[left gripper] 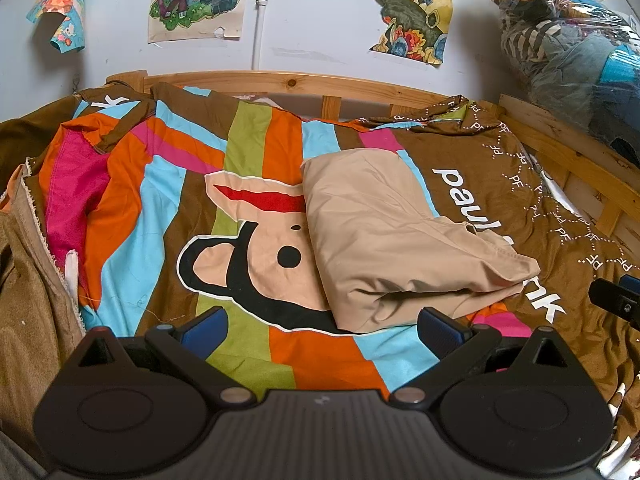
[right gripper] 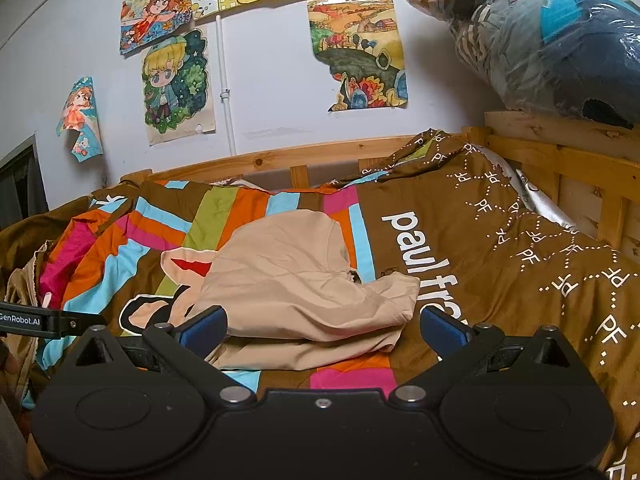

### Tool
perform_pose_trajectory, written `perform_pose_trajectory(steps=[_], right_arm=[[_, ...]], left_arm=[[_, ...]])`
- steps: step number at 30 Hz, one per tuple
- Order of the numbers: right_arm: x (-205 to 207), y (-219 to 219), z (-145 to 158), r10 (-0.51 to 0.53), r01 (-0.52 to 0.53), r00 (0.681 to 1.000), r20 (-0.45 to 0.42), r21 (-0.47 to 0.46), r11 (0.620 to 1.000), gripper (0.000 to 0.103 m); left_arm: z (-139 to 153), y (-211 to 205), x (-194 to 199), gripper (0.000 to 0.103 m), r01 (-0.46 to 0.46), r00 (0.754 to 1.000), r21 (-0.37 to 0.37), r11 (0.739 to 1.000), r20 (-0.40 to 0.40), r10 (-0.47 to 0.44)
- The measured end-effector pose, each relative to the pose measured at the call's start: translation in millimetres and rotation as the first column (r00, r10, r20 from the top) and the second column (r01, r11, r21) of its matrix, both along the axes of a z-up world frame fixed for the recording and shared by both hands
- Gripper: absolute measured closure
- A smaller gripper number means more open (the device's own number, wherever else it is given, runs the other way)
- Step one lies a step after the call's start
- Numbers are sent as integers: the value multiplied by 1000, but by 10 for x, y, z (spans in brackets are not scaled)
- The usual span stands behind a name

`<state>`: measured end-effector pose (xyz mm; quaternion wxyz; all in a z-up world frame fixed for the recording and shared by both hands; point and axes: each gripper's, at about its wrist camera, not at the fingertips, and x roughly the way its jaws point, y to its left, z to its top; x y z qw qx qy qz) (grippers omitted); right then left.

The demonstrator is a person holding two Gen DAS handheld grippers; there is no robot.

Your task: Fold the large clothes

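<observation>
A beige garment (left gripper: 396, 240) lies folded into a thick bundle on the striped cartoon bedcover (left gripper: 224, 216). In the right wrist view the beige garment (right gripper: 304, 284) sits just beyond the fingers. My left gripper (left gripper: 324, 330) is open, hovering near the bundle's front left corner with nothing between its blue pads. My right gripper (right gripper: 324, 328) is open too, its fingers straddling the near edge of the bundle without closing on it. The right gripper's tip (left gripper: 618, 300) shows at the right edge of the left wrist view; the left gripper's body (right gripper: 48, 322) shows at the left of the right wrist view.
A wooden bed rail (left gripper: 280, 84) runs along the wall and down the right side (right gripper: 560, 168). A plastic bag of clothes (right gripper: 540, 36) rests at the upper right. Tan cloth (left gripper: 28, 288) is heaped at the left. Drawings (right gripper: 180, 84) hang on the wall.
</observation>
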<state>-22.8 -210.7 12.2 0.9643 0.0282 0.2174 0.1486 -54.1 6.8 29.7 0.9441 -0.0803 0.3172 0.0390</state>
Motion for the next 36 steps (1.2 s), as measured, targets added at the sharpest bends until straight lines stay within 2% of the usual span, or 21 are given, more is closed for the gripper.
perform_pose_trajectory(steps=[15, 21, 25, 36], right_arm=[[5, -15, -13, -2, 2, 1000, -5, 2, 1000, 1], [0, -4, -25, -5, 5, 1000, -7, 0, 1000, 1], [-8, 6, -51, -8, 8, 1000, -9, 1, 1000, 1], [-7, 39, -95, -21, 21, 1000, -23, 0, 1000, 1]], left_arm=[[-16, 25, -5, 1, -4, 1000, 8, 1000, -18, 4], [-20, 5, 65, 1, 5, 996, 19, 1000, -84, -4], [-14, -14, 42, 1, 2, 997, 45, 999, -73, 1], [-3, -28, 42, 1, 19, 998, 57, 998, -68, -15]])
